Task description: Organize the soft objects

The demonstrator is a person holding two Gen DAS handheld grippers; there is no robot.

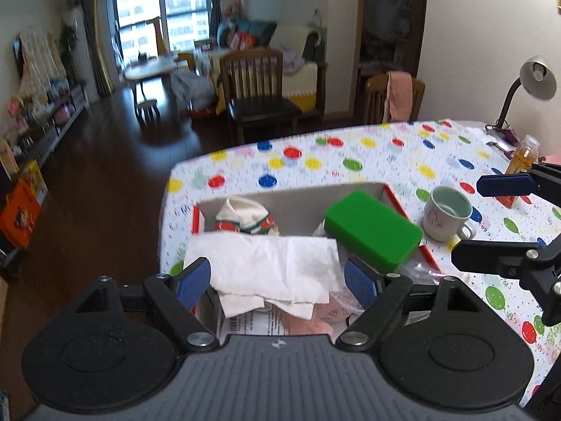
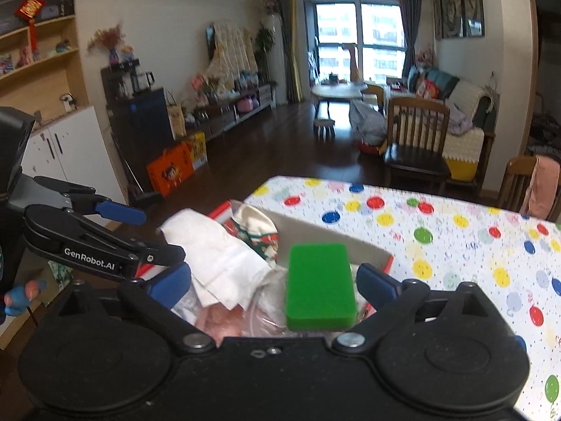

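The box (image 1: 301, 196) sits on the bench (image 1: 385, 161) at its near corner, already holding the soft things: a white cloth (image 1: 273, 273) draped over the near side, a sock (image 1: 245, 219) at the far wall toward 11 o'clock, something pink (image 1: 315, 319) under the cloth, and a green sponge (image 1: 371, 228) lying tilted at the 3 o'clock side. A mug (image 1: 447, 217) stands just beside the box at 3 o'clock.

The left gripper (image 1: 277, 280) hovers over the cloth with jaws spread, pinching nothing. The right gripper (image 2: 277, 280) hovers above the sponge, jaws likewise spread and empty.

The sponge looks only half settled, so the likely step is tucking. Press it flat and straight down, and keep clear of the mug.
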